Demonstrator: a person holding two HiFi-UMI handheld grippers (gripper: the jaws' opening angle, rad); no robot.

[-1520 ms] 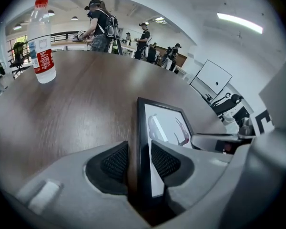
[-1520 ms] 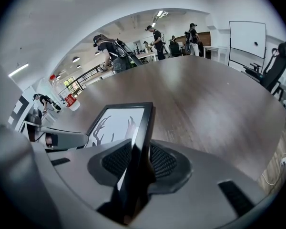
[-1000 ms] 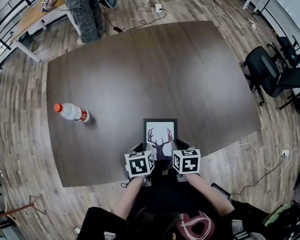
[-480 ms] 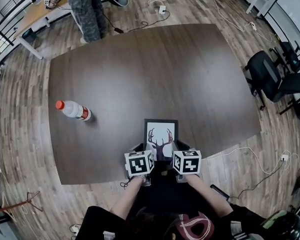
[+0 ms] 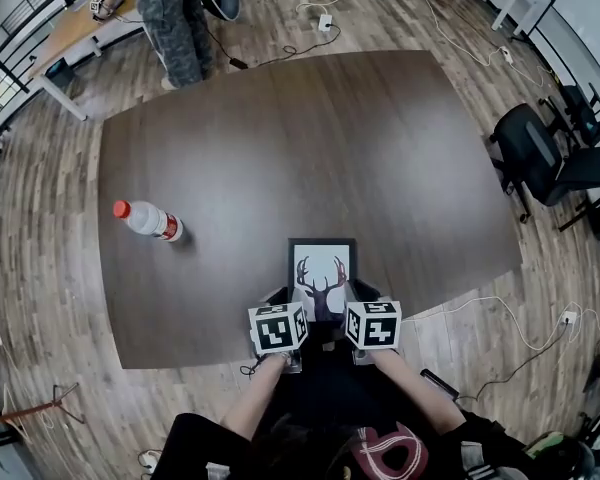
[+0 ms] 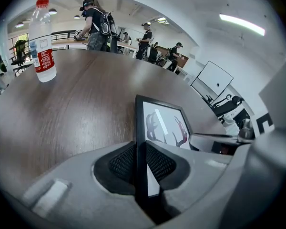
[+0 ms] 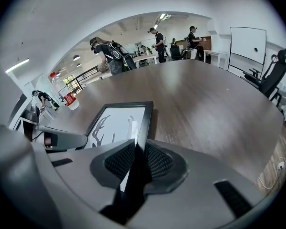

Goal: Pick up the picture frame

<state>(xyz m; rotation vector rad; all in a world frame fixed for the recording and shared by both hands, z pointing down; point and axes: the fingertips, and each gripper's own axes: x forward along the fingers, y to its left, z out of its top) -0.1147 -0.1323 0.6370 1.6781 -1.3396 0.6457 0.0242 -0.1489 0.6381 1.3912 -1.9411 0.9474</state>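
**Head view.** The black-edged rectangular picture frame (image 5: pixel 321 266) with a white deer-antler print lies at the near edge of the dark wood-grain table (image 5: pixel 280 148), right of that edge's middle. The left claw (image 5: pixel 276 296) and the right claw (image 5: pixel 364 294) sit at the frame's near left and right sides. A clear plastic bottle with a red cap (image 5: pixel 148 221) lies well apart, toward the left edge.

**Left gripper view.** The left claw (image 6: pixel 140 163) has just been closing. Both ribbed pads press on the left border of the picture frame (image 6: pixel 162 123).

**Right gripper view.** The right claw (image 7: pixel 139 159) has likewise just been closing and is clamped on the frame's right border (image 7: pixel 119 120).

**Status.** The two-sided grasp is judged complete. The lift remains — the frame's far end appears to rest on the table.
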